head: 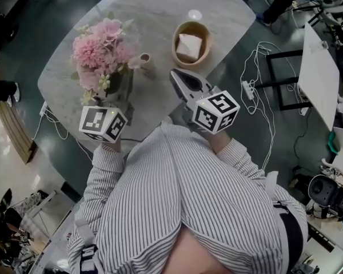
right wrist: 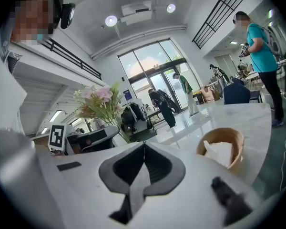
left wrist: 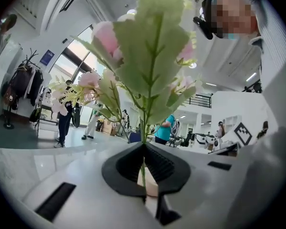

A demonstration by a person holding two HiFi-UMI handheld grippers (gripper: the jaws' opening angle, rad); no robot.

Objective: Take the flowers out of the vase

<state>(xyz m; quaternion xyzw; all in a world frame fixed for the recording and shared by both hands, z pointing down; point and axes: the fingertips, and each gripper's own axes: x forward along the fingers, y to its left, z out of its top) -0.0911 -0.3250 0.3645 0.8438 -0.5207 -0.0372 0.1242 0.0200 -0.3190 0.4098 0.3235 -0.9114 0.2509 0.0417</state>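
The left hand-held gripper is clenched on one thin green stem of the flowers. The bouquet stands upright at the table's near left, blooms directly above the jaws. With that axis, a straight lift seems right. The right hand-held gripper, closed on nothing, is well apart.

I see the flowers over the left part of the table. One stem sits between the jaws of the left gripper, which points in from the near edge. A small cup is just right of the bunch. The bowl is further right and farther back, with paper in it. The right gripper tip is just in front of the bowl, right of the cup. A power strip lies on the floor off the table's right edge.
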